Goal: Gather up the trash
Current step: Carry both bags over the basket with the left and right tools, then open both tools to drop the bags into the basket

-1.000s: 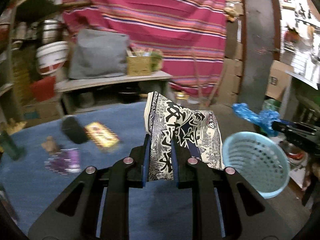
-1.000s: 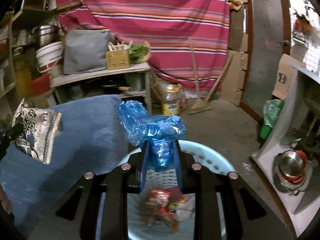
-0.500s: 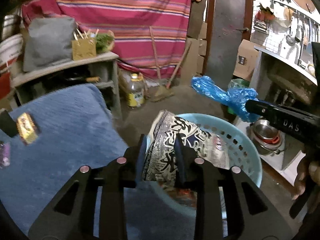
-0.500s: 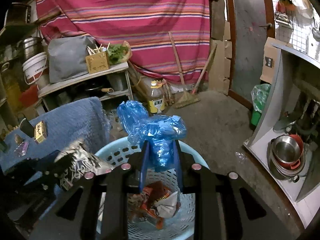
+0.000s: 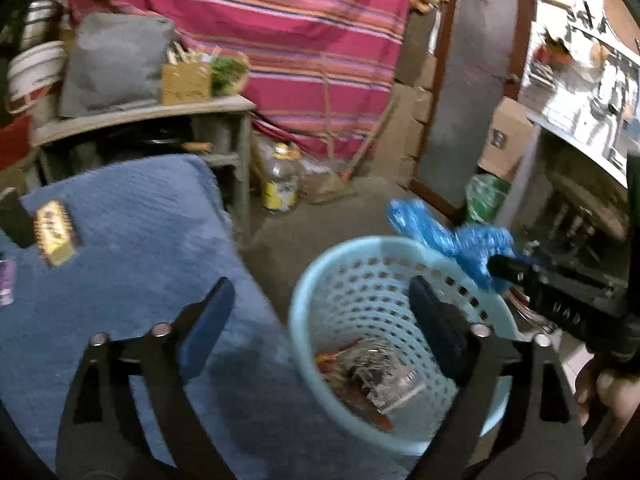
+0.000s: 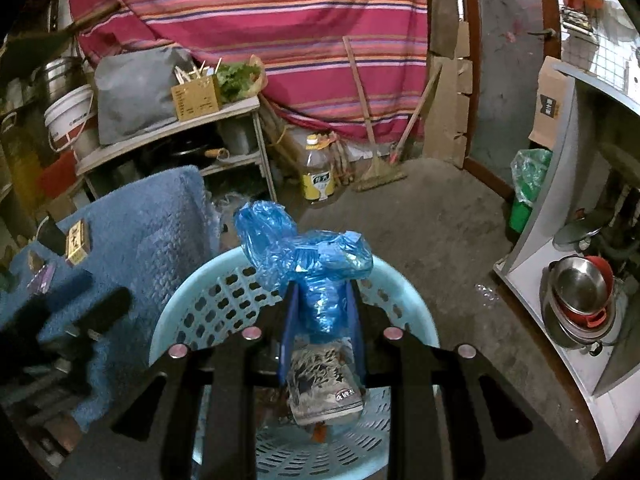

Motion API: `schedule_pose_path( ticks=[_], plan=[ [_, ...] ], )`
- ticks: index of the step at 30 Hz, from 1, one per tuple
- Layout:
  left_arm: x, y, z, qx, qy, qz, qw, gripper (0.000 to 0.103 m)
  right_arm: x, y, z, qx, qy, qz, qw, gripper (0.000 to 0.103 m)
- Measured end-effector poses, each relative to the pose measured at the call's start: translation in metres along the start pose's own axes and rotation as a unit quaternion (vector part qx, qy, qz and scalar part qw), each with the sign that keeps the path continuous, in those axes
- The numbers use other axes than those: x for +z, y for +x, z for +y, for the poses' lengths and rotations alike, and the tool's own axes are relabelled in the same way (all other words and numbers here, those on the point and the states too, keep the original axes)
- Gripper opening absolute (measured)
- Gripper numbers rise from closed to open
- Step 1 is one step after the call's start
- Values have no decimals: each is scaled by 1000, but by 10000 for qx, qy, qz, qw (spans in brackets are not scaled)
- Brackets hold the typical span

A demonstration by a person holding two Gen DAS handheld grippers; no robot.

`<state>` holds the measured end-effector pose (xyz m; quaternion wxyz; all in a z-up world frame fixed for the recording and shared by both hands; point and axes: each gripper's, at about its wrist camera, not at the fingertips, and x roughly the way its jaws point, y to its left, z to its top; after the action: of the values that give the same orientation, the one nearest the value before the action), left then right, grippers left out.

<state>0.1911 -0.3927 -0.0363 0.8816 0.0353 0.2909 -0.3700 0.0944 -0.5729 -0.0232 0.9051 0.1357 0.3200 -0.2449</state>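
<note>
your left gripper [image 5: 320, 316] stands spread wide and empty over the light blue basket [image 6: 412, 292]; the printed wrapper [image 6: 326, 380] lies inside on the other trash. your right gripper [image 6: 322, 312] is clamped on the crumpled blue plastic bag [image 6: 316, 264], held above the basket's far rim. finding: the bag billows beyond the fingers and looks light, so it may drift. bring it over the middle of the opening and lower it before you part the fingers. the yellow packet [image 5: 54, 232] and the purple wrapper [image 5: 6, 282] lie on the blue cloth [image 5: 152, 248], not yet collected.
</note>
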Motion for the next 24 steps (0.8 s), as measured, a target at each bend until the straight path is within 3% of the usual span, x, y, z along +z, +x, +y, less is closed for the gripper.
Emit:
schedule_pose_path(
  ticks=[7, 9, 10, 11, 19, 21, 24],
  plan=[
    [9, -41, 42, 580, -210, -341, 9975, 97, -6, 17, 13, 55, -9, 356, 9993, 26],
    [12, -54, 54, 740, -214, -417, 9962, 97, -8, 21, 20, 1, -74, 454, 9989, 39],
    [13, -62, 62, 835, -216, -454, 9952, 97, -9, 22, 24, -61, -86, 451, 9989, 63],
    [14, -67, 67, 899, -220, -481, 9945, 97, -10, 22, 26, -112, -99, 431, 9990, 77],
    [18, -115, 121, 1497, -407, -791, 9847, 97, -8, 22, 53, -306, -95, 397, 9987, 79],
    [16, -125, 137, 1661, -427, -824, 9817, 97, -5, 16, 61, -243, -9, 253, 9994, 91],
    [15, -137, 159, 1812, -475, -832, 9788, 97, -1, 7, 83, -101, 11, -1, 9999, 93]
  ],
)
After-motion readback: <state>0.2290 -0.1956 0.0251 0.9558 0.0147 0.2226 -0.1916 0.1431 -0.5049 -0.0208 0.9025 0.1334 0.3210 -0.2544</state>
